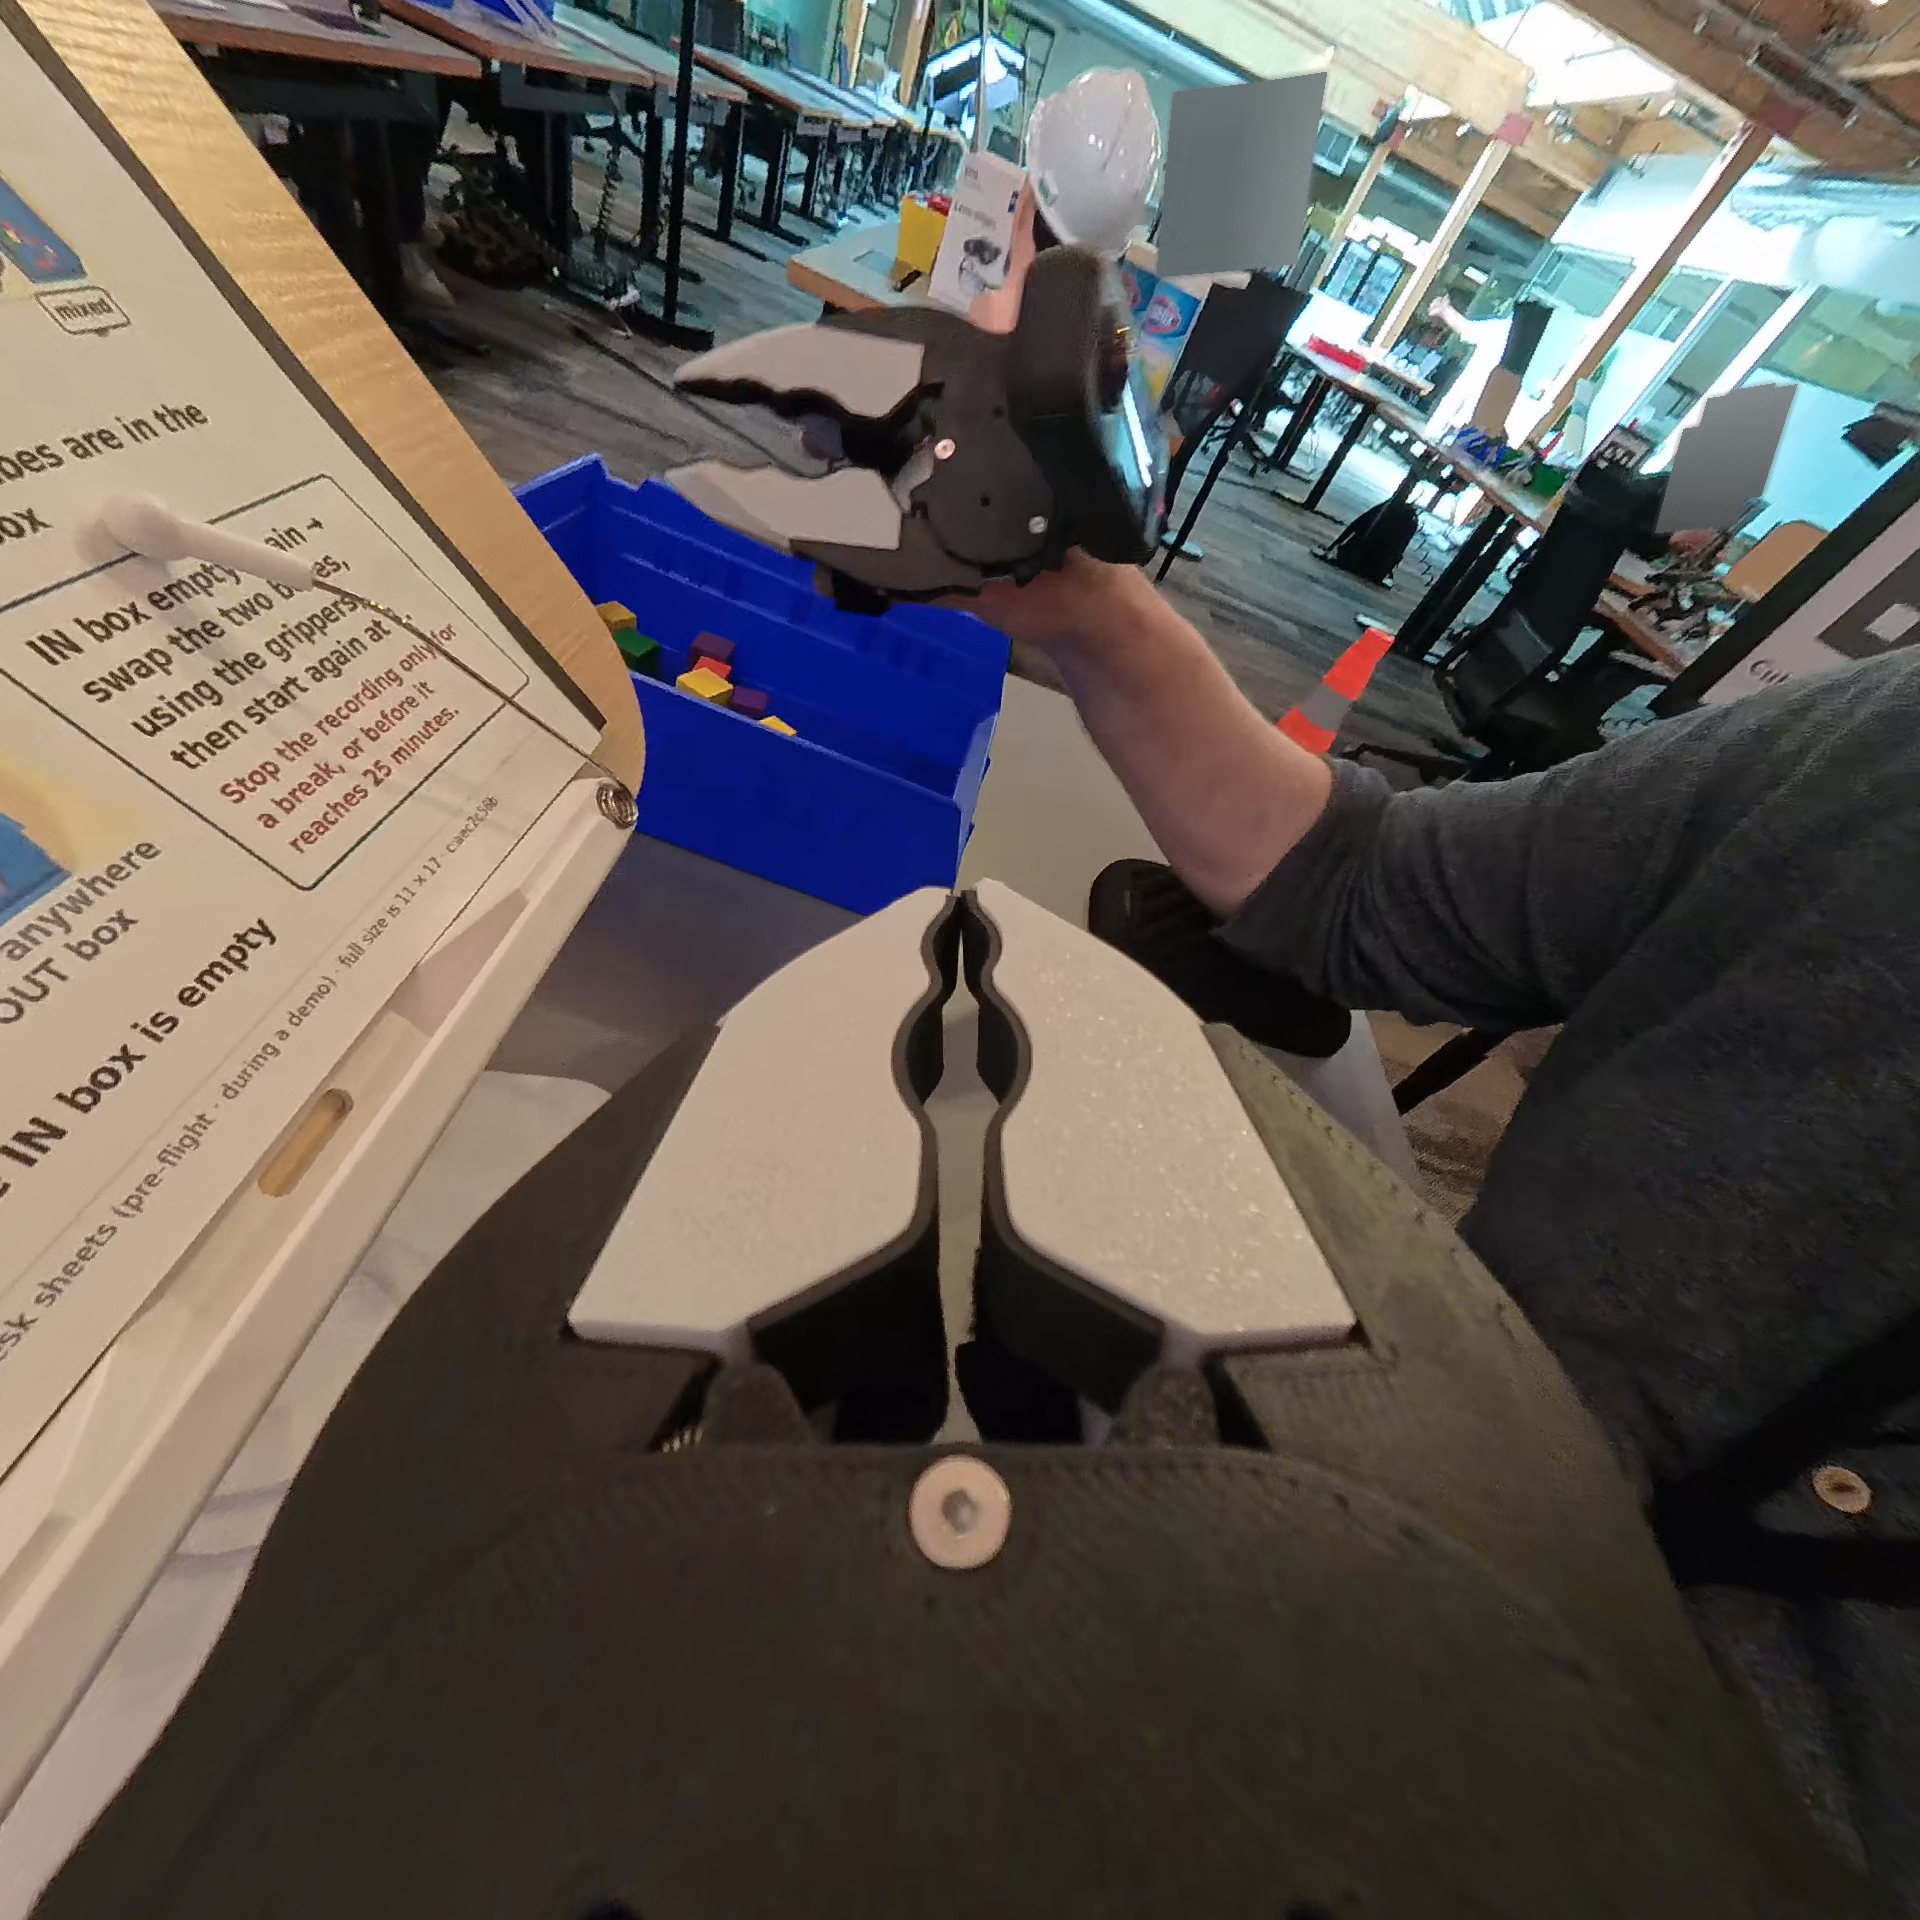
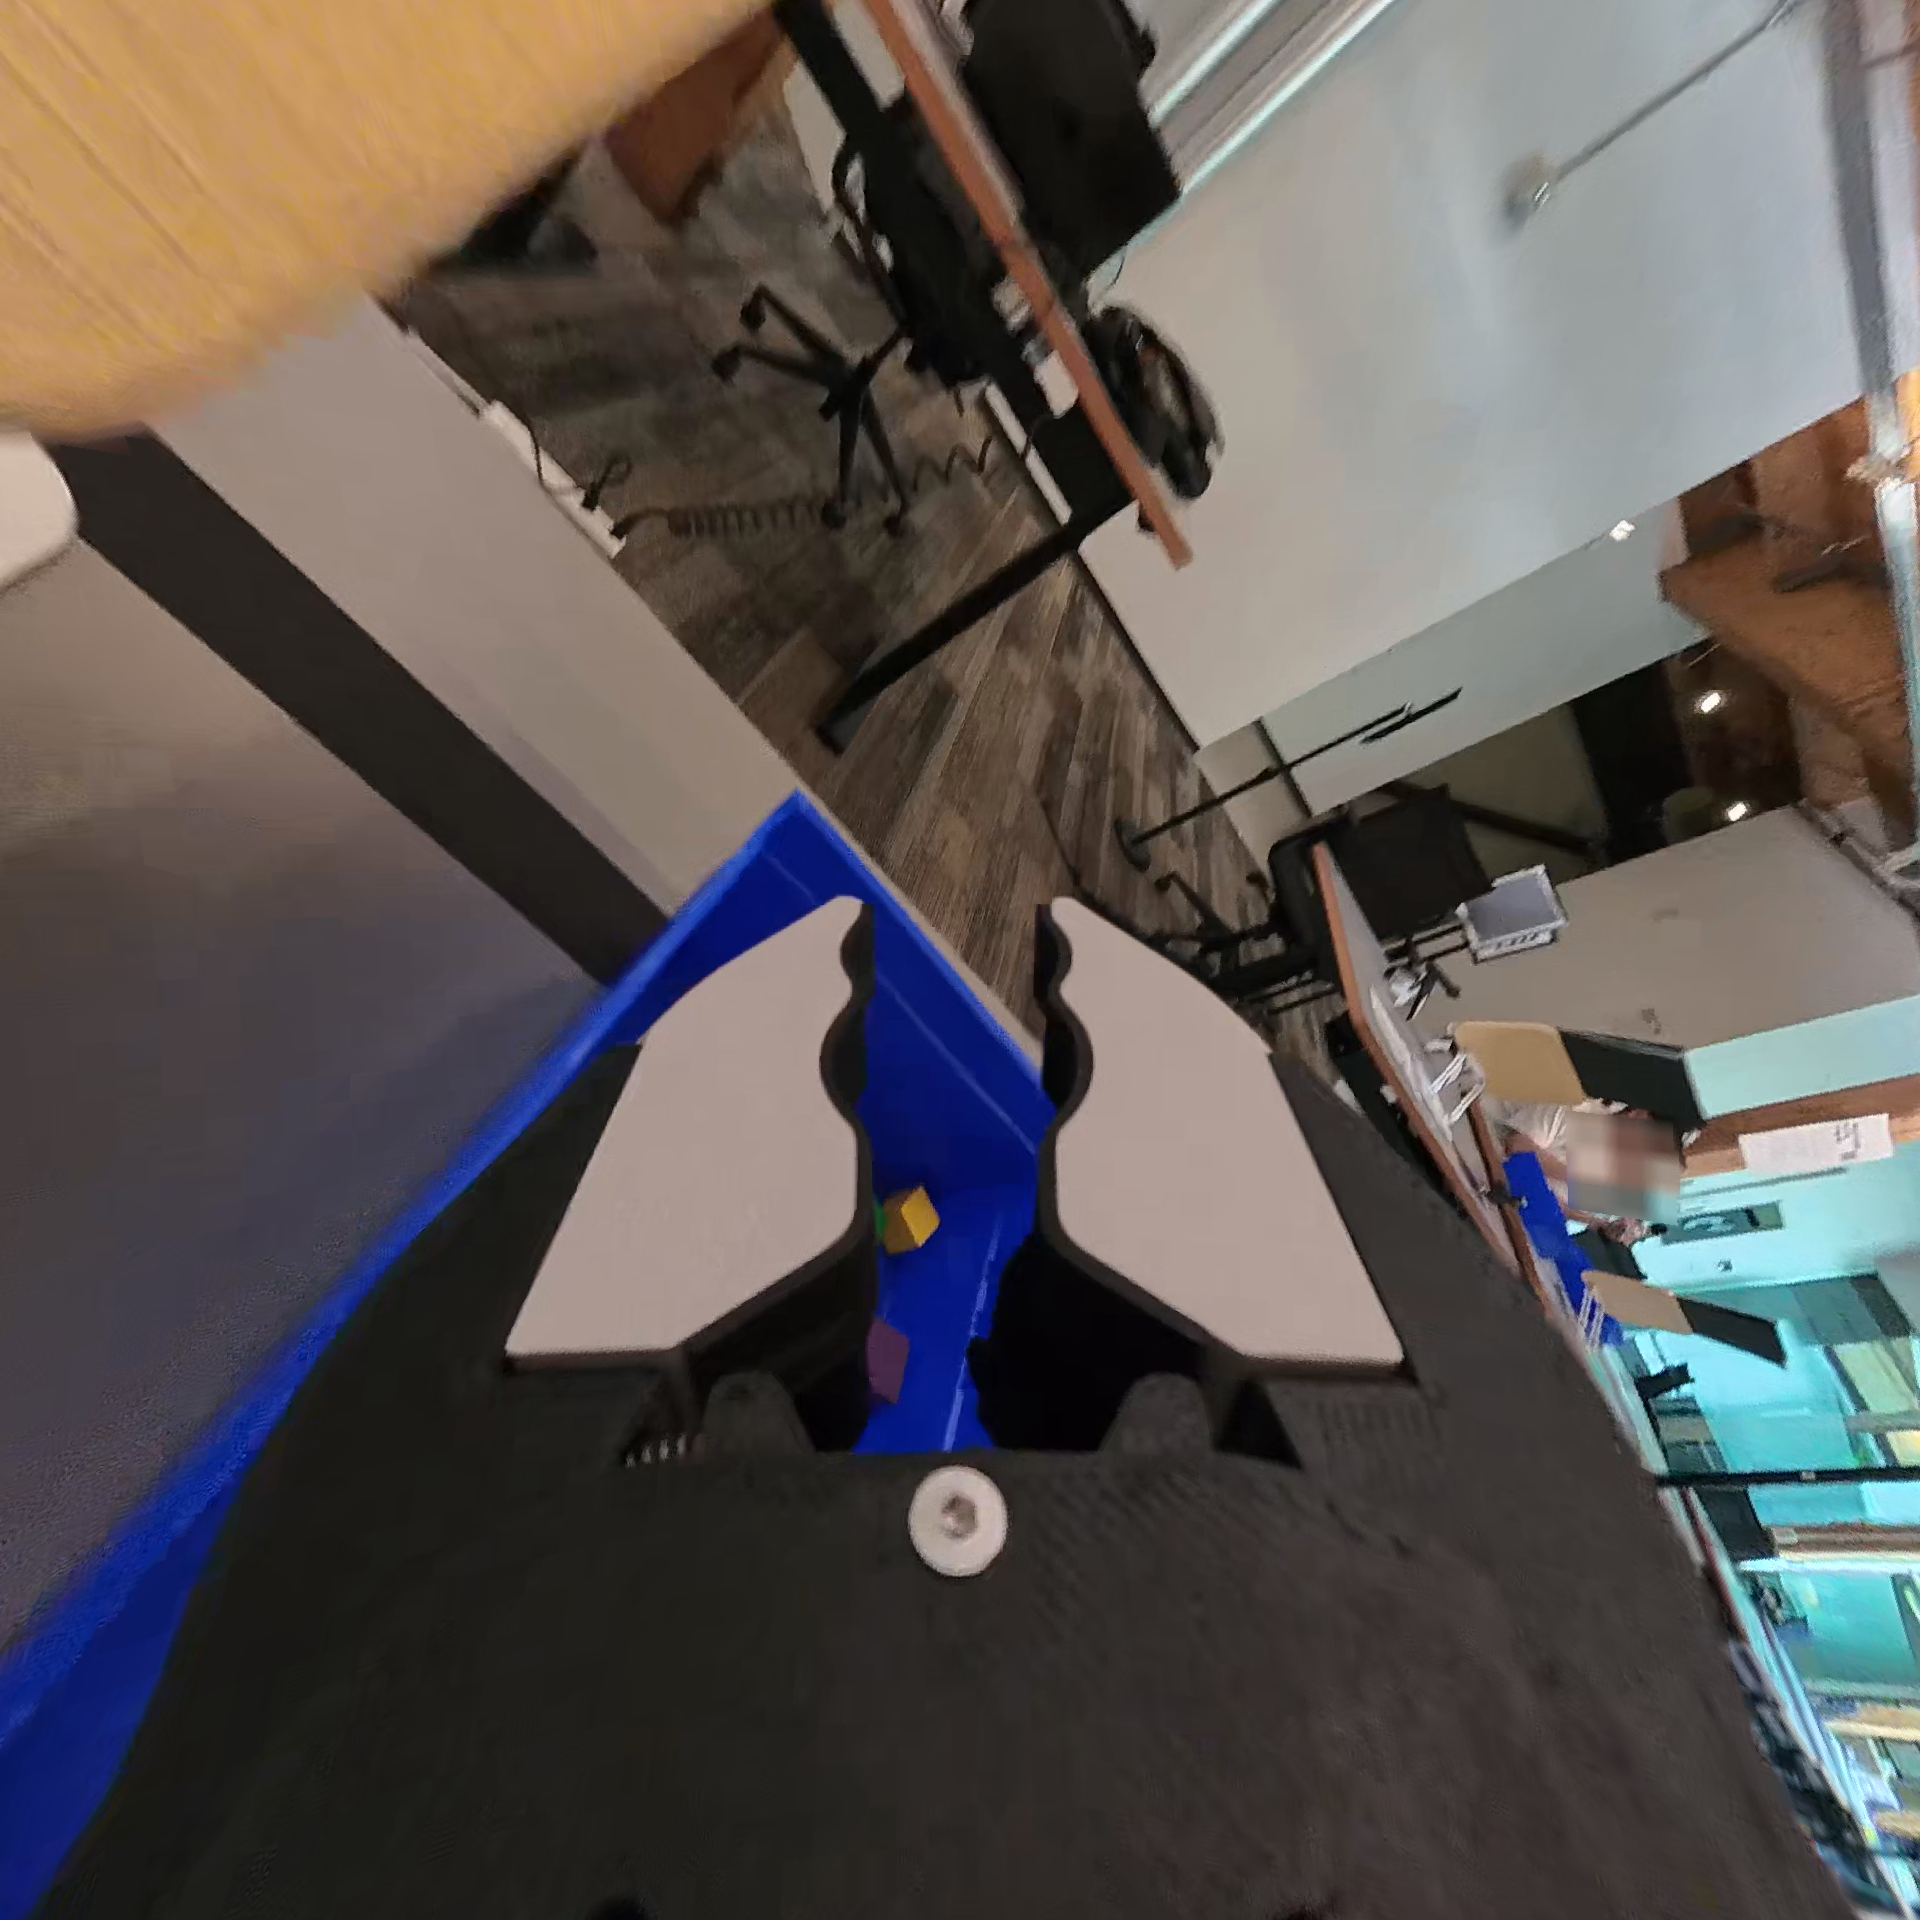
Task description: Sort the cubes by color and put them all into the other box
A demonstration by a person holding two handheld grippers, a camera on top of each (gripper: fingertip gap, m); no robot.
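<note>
Above the blue box (image 1: 831, 821) you're holding the right gripper (image 1: 691, 431) with its fingers parted and nothing between them. Your left gripper (image 1: 961, 904) sits low near the table, pads pressed together on air. Down in the box lie the cubes (yellow (image 1: 704, 686), green (image 1: 636, 649), purple (image 1: 713, 648)). An instruction sheet (image 1: 208, 727) on a board crowds your left side.

The left wrist view sits low at the table edge, facing across toward the blue box (image 1: 800, 790) at 12 o'clock, the right gripper (image 1: 686, 431) raised beyond it. The right wrist view, heavily rolled and blurred, hangs close over that same blue box (image 2: 727, 935), looking down into it.
</note>
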